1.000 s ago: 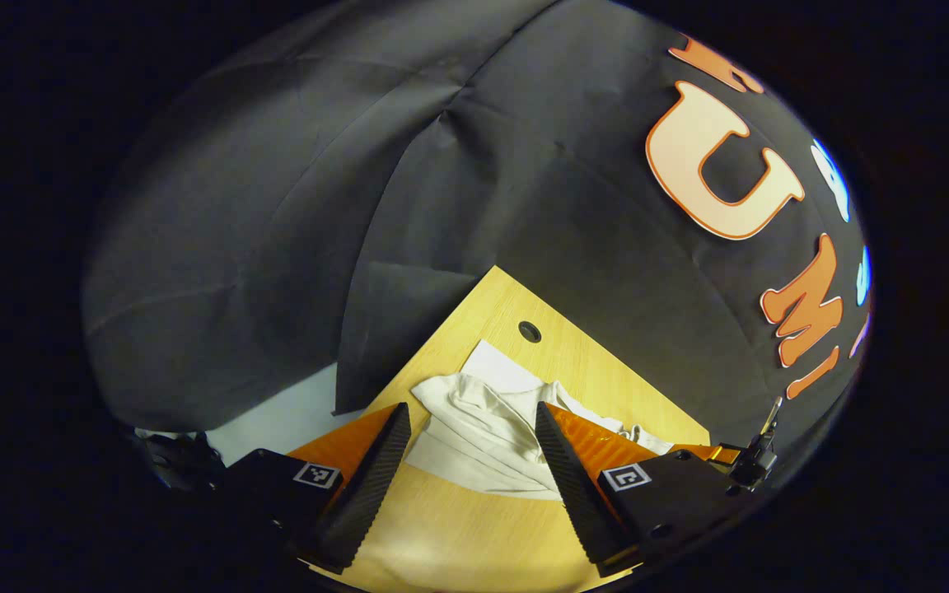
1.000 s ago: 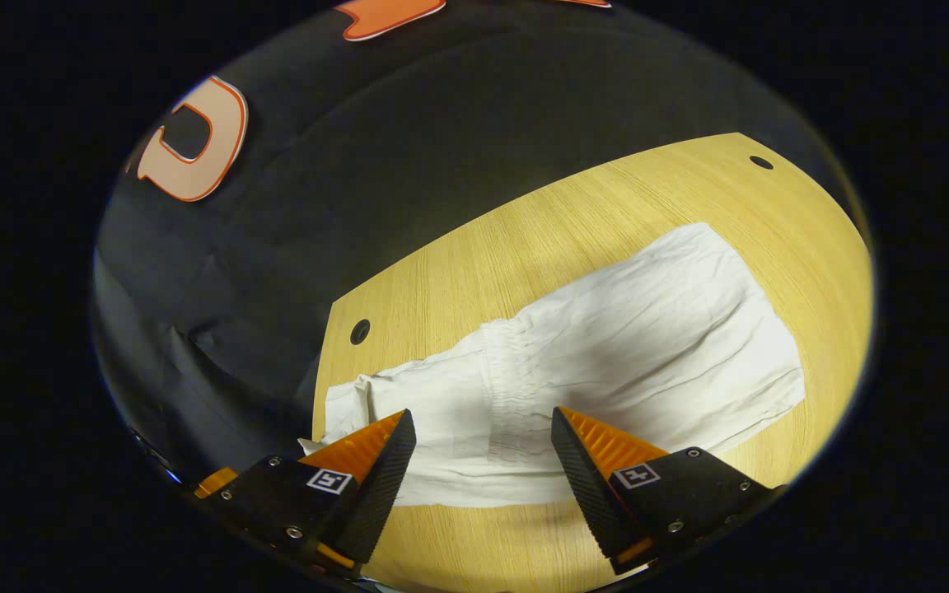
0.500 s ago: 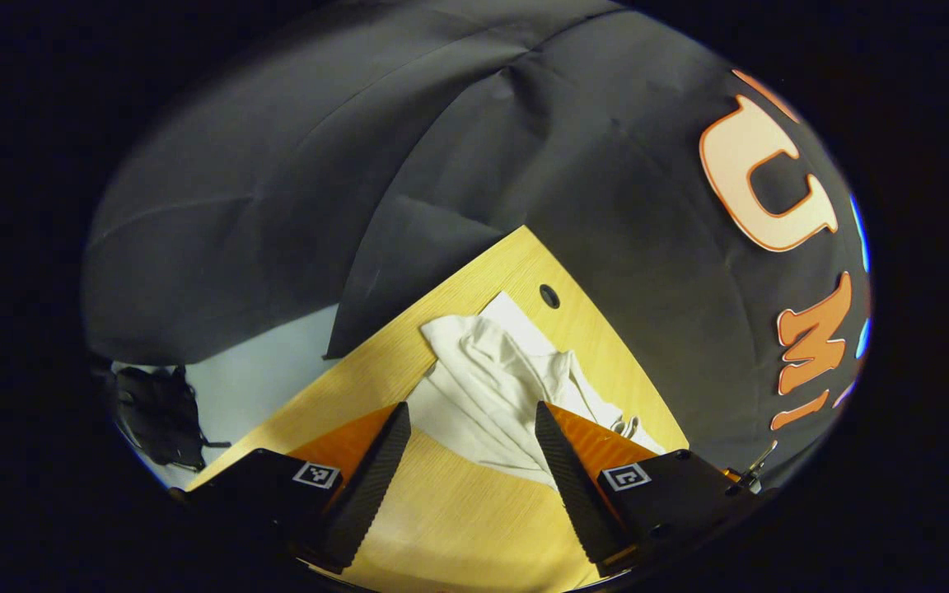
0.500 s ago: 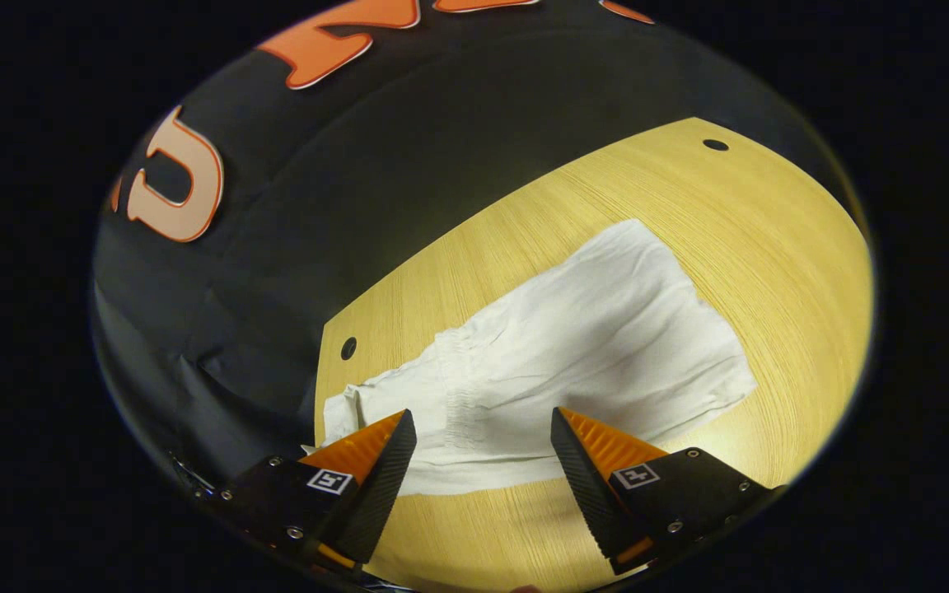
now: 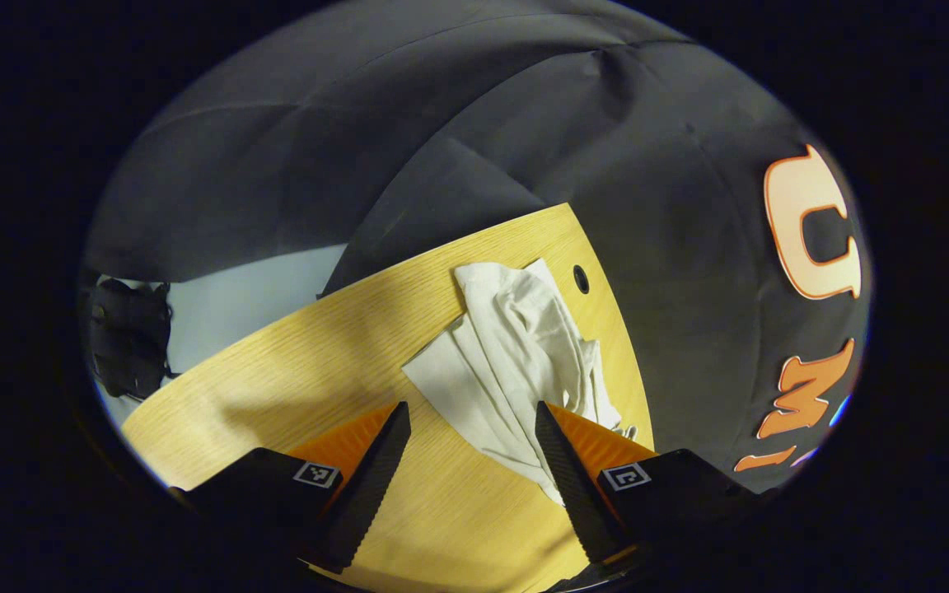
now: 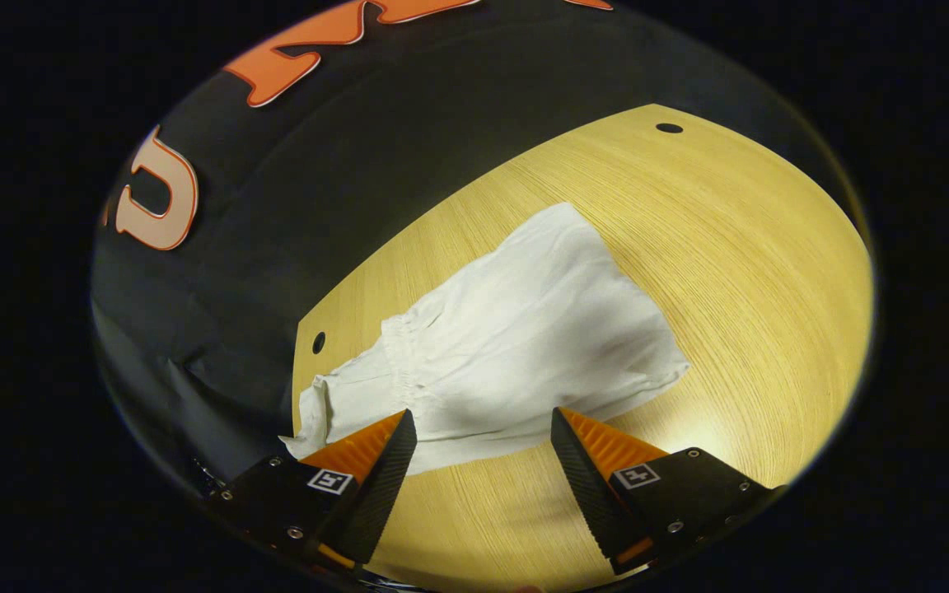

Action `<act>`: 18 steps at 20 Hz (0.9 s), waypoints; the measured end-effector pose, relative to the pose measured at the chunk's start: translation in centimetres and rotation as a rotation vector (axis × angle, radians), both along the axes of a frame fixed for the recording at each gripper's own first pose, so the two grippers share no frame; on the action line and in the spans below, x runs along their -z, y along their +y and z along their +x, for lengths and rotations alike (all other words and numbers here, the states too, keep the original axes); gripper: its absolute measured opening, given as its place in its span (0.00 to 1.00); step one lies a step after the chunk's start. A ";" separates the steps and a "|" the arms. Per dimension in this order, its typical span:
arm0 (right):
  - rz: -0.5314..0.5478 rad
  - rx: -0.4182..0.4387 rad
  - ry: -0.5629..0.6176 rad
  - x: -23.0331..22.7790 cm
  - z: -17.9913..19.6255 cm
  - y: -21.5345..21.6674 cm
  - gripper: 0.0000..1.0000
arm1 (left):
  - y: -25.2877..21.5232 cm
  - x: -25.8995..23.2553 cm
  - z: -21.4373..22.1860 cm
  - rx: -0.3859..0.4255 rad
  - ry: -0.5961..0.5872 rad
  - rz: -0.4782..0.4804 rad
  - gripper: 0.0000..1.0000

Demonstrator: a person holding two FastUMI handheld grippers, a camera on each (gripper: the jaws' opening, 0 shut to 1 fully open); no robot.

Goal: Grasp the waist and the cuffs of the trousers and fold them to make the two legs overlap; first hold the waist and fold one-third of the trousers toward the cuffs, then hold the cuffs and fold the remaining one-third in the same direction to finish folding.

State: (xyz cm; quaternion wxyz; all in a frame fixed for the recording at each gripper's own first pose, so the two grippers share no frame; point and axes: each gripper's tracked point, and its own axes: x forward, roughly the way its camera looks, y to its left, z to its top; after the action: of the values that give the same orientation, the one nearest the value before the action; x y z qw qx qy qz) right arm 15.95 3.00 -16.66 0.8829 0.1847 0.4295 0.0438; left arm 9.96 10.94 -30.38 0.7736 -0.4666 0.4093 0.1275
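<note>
- On wooden table [image 6: 754,272], near its back edge beside the black cloth wall [image 6: 343,148]: white trousers [image 6: 516,346] lying flat, partly folded, gathered waistband seam visible toward the corner end.
- Right gripper view: right gripper [image 6: 483,461] has fingers well apart, nothing between them. Held above the tabletop; no contact w/ fabric seen.
- Trousers sit just ahead of right gripper's tips. Near hem edge crosses the gap between the fingers; bare wood fills the lower part of the gap.
- Wider, smoother end of garment runs up and to the right of the tips. Narrower, crumpled end lies behind the left finger, close to table corner.
- Cable hole [image 6: 319,342] in tabletop just beyond the crumpled end; second hole [image 6: 669,128] at far side, well apart from garment.
- Left gripper view: left gripper [image 5: 472,457] also spread wide, empty, no cloth pinched.
- Same trousers [image 5: 516,354] seen end-on as a bunched, creased strip running from the right finger up toward table's far edge. Lower end partly hidden behind the right finger; touching or not: cannot tell.
- Left finger sits over bare wood [image 5: 293,371], apart from the fabric.
- Table hole [image 5: 581,278] just beside the strip's far end.
- Pale floor [image 5: 244,284] and a dark object [image 5: 124,333], unidentifiable, beyond table's left edge.
</note>
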 end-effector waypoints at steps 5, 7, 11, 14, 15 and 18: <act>0.019 0.050 0.001 -0.3 0.2 -2.4 0.99 | -1.0 1.7 2.3 0.013 -0.009 -0.028 1.00; 0.043 0.073 -0.004 -0.8 0.3 -3.0 0.99 | -1.4 1.8 3.3 0.020 -0.025 -0.032 1.00; 0.074 0.101 -0.005 -1.5 0.4 -4.0 0.98 | -1.7 1.8 5.9 -0.026 -0.059 -0.053 1.00; 0.100 0.118 -0.005 -2.0 0.6 -4.8 0.98 | -1.9 1.9 8.7 -0.056 -0.077 -0.078 1.00; 0.104 0.124 -0.002 -2.1 0.5 -4.9 0.98 | -2.1 2.0 9.7 -0.064 -0.092 -0.093 0.99; 0.117 0.141 0.000 -2.2 0.6 -5.7 0.98 | -2.6 2.4 11.9 -0.082 -0.108 -0.117 1.00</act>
State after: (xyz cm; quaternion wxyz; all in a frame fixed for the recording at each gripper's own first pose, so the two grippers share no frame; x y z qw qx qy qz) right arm 16.50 -2.71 -14.46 0.8715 0.2658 0.4120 0.0068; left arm 21.87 8.39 -32.79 0.7602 -0.5335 0.3543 0.1097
